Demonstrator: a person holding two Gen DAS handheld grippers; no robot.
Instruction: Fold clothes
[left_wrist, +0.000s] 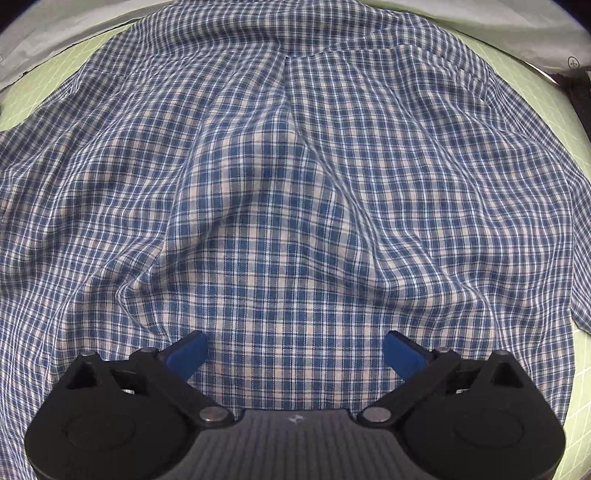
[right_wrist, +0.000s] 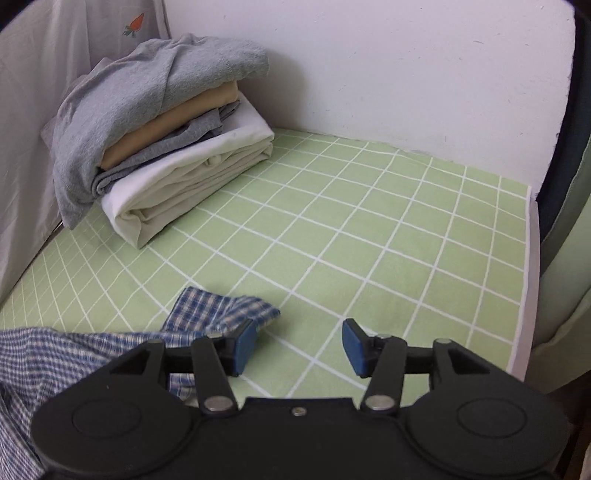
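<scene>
Now, left gripper: jaws wide open over the checked shirt, holding nothing; pinch one layer only.
Right gripper: jaws half open, empty; shirt corner lies beside its left finger on the green desk.

Left claw, seen from its own wrist camera: the two blue pads stand at their widest spread, one at each side of the black linkage, and point steeply downward. Nothing is gripped between them; the gap between the pads is free. Right claw, seen from its own wrist camera: the blue pads stand partly apart, about half of the full spread, with the claw tilted forward and down. Nothing is clasped between the pads. Each claw's black body and pivot arms fill the lower edge of its view.
</scene>
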